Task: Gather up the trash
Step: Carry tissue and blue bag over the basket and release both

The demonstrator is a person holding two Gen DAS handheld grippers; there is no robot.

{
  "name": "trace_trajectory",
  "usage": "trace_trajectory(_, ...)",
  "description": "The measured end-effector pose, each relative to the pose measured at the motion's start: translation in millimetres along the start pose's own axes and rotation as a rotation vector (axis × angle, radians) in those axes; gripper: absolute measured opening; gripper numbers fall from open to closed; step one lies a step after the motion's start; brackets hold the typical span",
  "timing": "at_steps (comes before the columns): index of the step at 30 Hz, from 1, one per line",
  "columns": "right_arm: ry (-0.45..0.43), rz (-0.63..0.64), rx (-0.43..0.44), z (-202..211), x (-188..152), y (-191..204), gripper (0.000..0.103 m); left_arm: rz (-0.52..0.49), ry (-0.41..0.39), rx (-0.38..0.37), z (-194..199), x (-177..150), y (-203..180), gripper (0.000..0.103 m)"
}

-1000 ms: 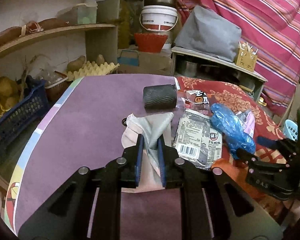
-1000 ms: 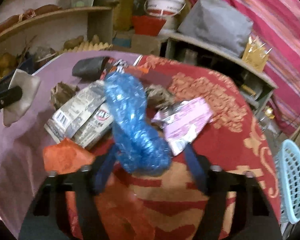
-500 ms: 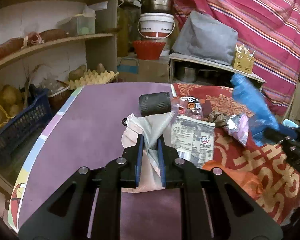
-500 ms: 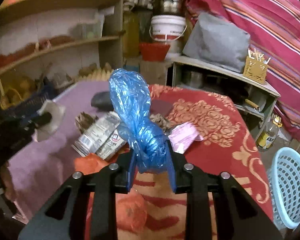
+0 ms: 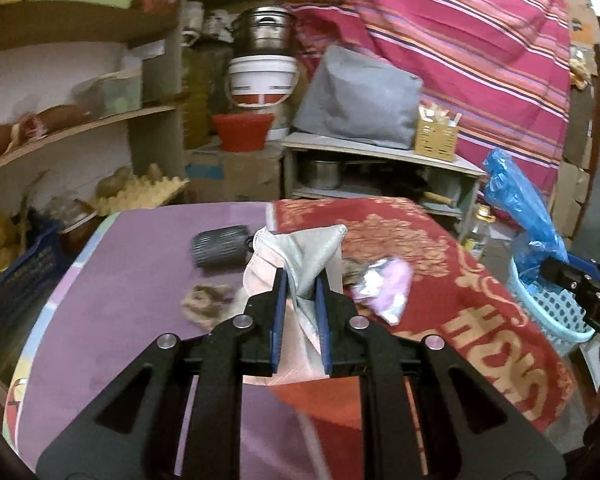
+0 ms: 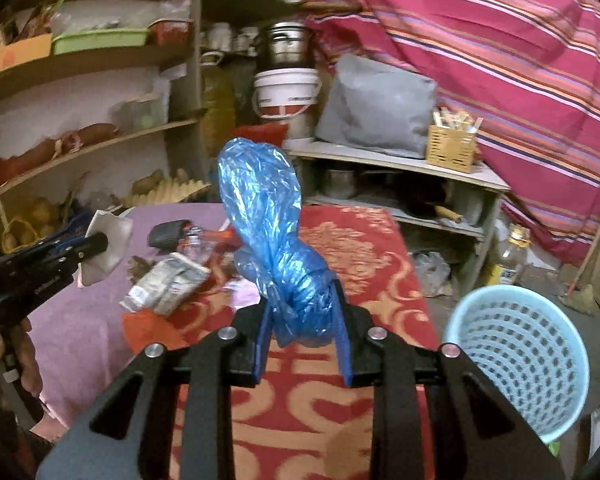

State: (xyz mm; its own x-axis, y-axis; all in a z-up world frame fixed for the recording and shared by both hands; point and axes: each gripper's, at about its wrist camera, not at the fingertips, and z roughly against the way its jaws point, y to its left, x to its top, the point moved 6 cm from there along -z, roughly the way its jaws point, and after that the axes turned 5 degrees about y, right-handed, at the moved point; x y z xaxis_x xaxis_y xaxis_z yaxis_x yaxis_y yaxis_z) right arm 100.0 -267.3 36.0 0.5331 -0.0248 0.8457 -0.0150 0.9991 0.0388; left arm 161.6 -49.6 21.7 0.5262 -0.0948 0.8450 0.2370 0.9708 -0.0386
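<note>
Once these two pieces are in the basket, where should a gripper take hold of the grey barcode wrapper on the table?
Take the grey barcode wrapper by its far end, which looks propped up on other litter, coming from above. It is flat and long, so pinch across its narrow width; the barcode end seems to lie flush on the cloth.

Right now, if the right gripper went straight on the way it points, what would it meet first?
Probably the red patterned cloth on the table; depth is unclear. The right gripper holds a crumpled blue plastic bag that hides part of the line.
</note>
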Motion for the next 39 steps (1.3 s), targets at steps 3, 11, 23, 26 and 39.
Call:
trace_trajectory(3,-0.009,-0.038,-0.032,9,-4,-31,0.027,-0.037,-0.006,-0.021,-3,4,-30,0.013)
trace_trajectory(11,-0.008,-0.11,-0.134,22,-19,-101,0.027,-0.068,0.005,-0.119,-20,13,-108,0.013)
trace_trajectory(23,0.019,-0.198,-0.293,32,-38,-203,0.027,-0.118,0.022,-0.269,-44,23,-225,0.013)
trace_trajectory(26,0.033,-0.227,-0.315,32,-43,-223,0.027,-0.143,0.033,-0.302,-50,20,-253,0.013)
trace_trajectory(39,0.058,-0.313,-0.359,39,-65,-268,0.027,-0.201,0.127,-0.428,-86,-3,-345,0.013)
